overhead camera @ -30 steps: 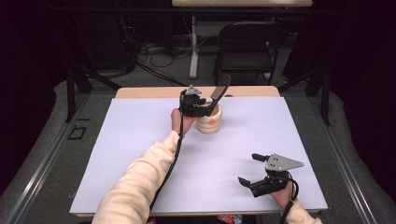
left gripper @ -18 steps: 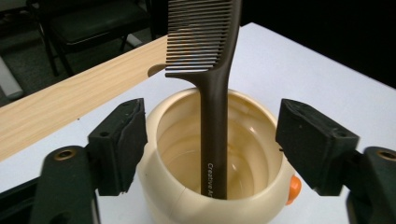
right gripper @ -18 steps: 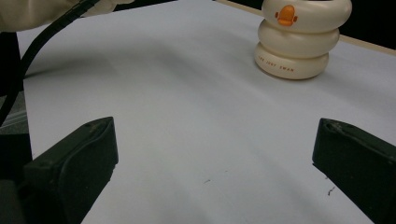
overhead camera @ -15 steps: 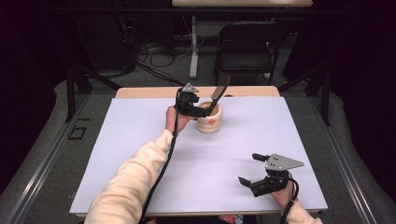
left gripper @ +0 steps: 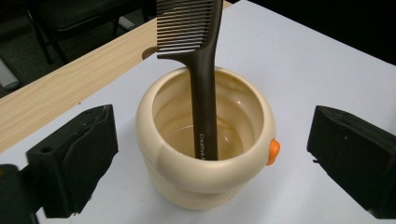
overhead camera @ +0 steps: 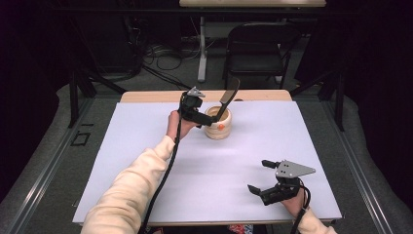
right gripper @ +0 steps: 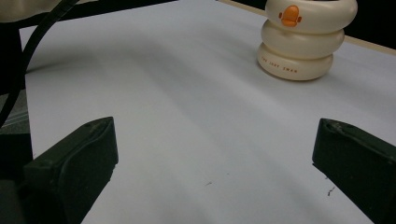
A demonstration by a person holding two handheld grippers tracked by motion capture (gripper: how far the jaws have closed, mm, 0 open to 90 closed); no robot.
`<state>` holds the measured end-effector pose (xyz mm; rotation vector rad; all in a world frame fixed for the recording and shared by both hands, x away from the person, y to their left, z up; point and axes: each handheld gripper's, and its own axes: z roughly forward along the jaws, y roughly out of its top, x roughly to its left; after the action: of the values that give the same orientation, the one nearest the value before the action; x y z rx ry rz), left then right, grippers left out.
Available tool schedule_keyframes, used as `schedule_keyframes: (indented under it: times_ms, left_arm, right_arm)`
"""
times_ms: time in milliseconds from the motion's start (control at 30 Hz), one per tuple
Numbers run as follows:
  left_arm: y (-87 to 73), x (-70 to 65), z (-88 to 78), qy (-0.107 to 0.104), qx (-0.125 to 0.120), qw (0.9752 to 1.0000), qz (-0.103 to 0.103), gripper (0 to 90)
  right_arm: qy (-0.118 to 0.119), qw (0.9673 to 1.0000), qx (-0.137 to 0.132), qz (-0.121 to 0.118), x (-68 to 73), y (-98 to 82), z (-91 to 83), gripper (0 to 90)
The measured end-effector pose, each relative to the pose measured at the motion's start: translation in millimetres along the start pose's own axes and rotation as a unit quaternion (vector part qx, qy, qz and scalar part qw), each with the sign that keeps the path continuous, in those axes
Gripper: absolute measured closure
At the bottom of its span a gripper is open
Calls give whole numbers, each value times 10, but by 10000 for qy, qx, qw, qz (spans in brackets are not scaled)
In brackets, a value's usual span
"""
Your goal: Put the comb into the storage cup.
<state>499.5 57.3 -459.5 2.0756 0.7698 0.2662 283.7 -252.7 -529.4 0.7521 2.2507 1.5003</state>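
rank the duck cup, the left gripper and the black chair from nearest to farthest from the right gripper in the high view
1. Duck cup: mid-table, up and left of the right gripper.
2. Left gripper: at the cup's left side, slightly farther.
3. Black chair: beyond the table's far edge.

Comb (left gripper: 205, 93) handle says "Creative" in white, the rest cut off by the rim. Cream cup (right gripper: 301, 39) base reads "THE JUDY SWAN", I think, kinda tiny.
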Motion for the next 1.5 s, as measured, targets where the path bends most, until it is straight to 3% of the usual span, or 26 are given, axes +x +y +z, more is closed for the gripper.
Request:
schedule_keyframes:
  times_ms: [467, 933, 1500]
  left_arm:
    - [-141, 33, -277, 147, 114, 9998, -17, 2]
    - [-322, -44, -568, 215, 117, 9997, 56, 0]
    - [-663, -133, -924, 280, 195, 9994, 69, 0]
  right_arm:
    - [22, 10000, 19, -25, 9, 11, 16, 0]
    - [17, 10000, 26, -16, 8, 11, 16, 0]
    - [8, 10000, 23, -2, 7, 11, 11, 0]
